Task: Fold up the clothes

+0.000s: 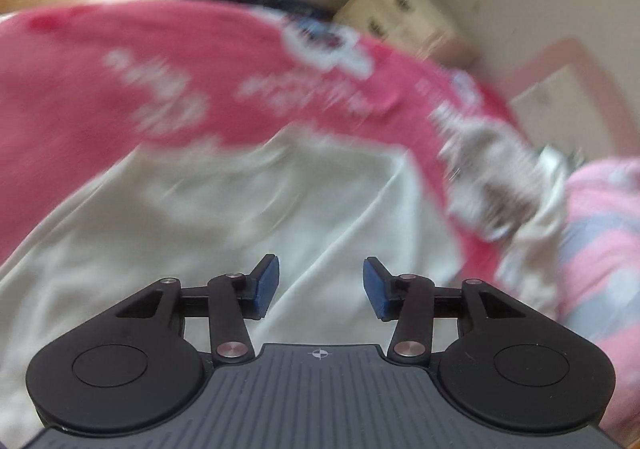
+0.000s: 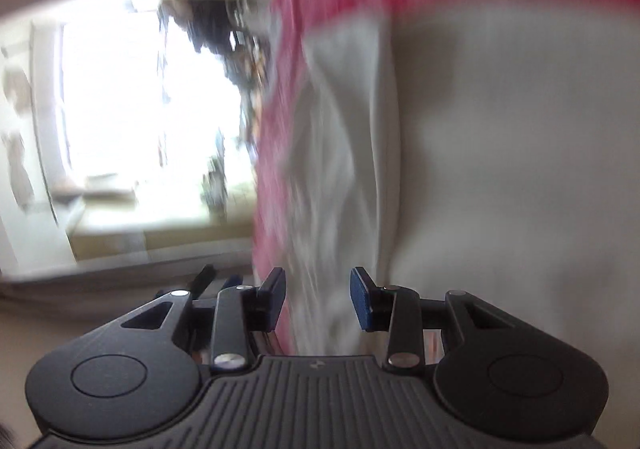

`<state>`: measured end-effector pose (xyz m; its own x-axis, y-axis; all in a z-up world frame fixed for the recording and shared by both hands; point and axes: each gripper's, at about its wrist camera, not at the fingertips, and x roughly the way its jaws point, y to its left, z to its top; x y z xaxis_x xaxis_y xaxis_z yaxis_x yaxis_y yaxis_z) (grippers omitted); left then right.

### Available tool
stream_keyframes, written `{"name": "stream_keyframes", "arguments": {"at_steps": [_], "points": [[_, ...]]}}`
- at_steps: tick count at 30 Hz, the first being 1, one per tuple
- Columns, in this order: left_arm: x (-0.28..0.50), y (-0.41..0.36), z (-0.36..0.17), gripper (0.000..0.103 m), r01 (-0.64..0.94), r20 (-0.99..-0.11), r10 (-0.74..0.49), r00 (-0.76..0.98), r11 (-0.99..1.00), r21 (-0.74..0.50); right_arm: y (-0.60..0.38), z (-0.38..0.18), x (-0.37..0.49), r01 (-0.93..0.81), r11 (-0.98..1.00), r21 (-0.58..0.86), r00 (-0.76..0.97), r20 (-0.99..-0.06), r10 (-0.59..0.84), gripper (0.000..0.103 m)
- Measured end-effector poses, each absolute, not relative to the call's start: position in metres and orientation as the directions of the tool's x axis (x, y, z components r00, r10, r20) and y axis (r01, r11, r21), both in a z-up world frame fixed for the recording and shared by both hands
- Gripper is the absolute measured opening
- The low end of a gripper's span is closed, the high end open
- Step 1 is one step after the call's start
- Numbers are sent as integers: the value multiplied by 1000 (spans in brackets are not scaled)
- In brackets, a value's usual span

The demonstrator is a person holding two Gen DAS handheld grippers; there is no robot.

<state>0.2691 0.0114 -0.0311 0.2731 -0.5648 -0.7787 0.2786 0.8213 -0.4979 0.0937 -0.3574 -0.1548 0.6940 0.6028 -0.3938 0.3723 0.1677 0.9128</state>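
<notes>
White garment on pink cover, both views blurred
Left gripper point(image 1: 320, 283) and right gripper point(image 2: 318, 299) gape, holding nothing; white garment point(image 1: 248, 209) looks soft, limp: pinch its edge.

The left hand-held gripper point(image 1: 320, 285) has its jaws spread wide, blue pads point(image 1: 267, 285) facing each other with nothing between them. The right hand-held gripper point(image 2: 318, 299) is likewise parted, its pads point(image 2: 360, 299) gripping nothing.

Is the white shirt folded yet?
Not yet. The white garment lies spread and wrinkled on the pink blanket. Nothing is in hand: the left gripper and right gripper are both open and empty. All folding remains.
</notes>
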Motion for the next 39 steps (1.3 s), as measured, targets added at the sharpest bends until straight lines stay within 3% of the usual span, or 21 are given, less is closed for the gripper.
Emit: {"name": "stream_keyframes", "arguments": {"at_steps": [6,10,14,17,20,22,24,32,39], "points": [[241,14,-87,44,330,-849,-456,267,871,-364,-291,-162,105,397,300,867,605,-493,625,39],[235,16,-97,41,334,-829,-481,286,860,-385,-268,-168,110,415,382,826,601,-564,567,36],[229,15,-93,36,360,-798,-540,268,824,-437,-263,-173,110,435,364,824,621,-567,541,30],[223,8,-97,34,392,-810,-524,265,826,-406,-259,-173,111,432,372,821,626,-570,532,25],[217,3,-101,25,400,-822,-495,282,839,-369,-255,-173,111,429,382,819,630,-574,523,16],[214,3,-99,10,385,-815,-495,301,845,-371,-252,-173,111,426,388,817,633,-576,517,6],[211,7,-88,4,368,-805,-502,317,847,-384,-249,-172,111,424,394,816,636,-578,511,4],[201,36,-45,3,302,-790,-501,354,860,-411,-226,-132,105,317,431,845,630,-527,570,4],[198,50,-58,3,259,-843,-401,359,910,-323,-202,-141,109,294,461,837,580,-540,610,5]]}}
